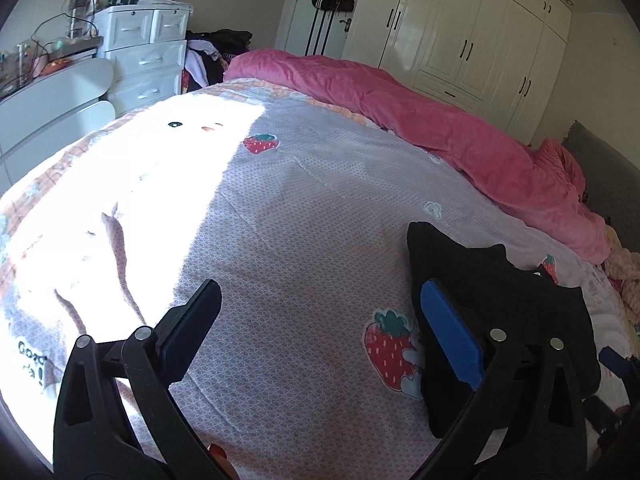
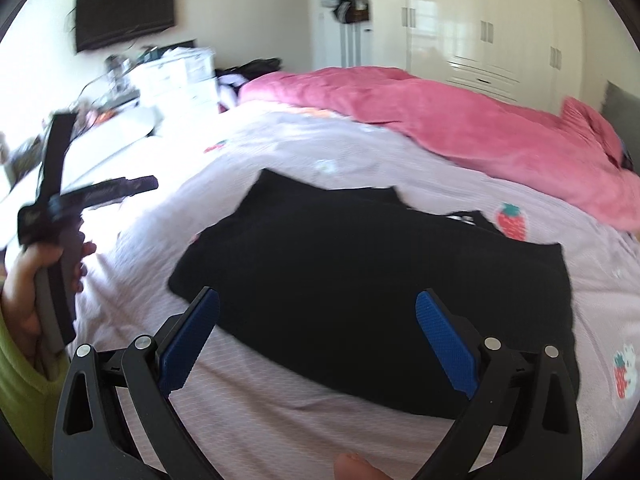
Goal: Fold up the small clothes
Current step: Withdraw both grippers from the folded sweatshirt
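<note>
A small black garment [image 2: 360, 272] lies flat on the strawberry-print bed sheet [image 2: 280, 400]. My right gripper [image 2: 318, 320] is open and empty, hovering above the garment's near edge. My left gripper [image 1: 316, 320] is open and empty over bare sheet, to the left of the garment [image 1: 500, 312], whose left edge lies behind its right finger [image 1: 448, 336]. The left gripper also shows at the left of the right wrist view [image 2: 80, 196], held in a hand, blurred.
A bunched pink duvet [image 1: 400, 100] lies along the far side of the bed. White drawers [image 1: 144, 52] and a cluttered desk [image 1: 52, 92] stand at the far left. Wardrobes [image 1: 480, 40] line the back wall. Strong sunlight falls on the sheet's left part [image 1: 120, 180].
</note>
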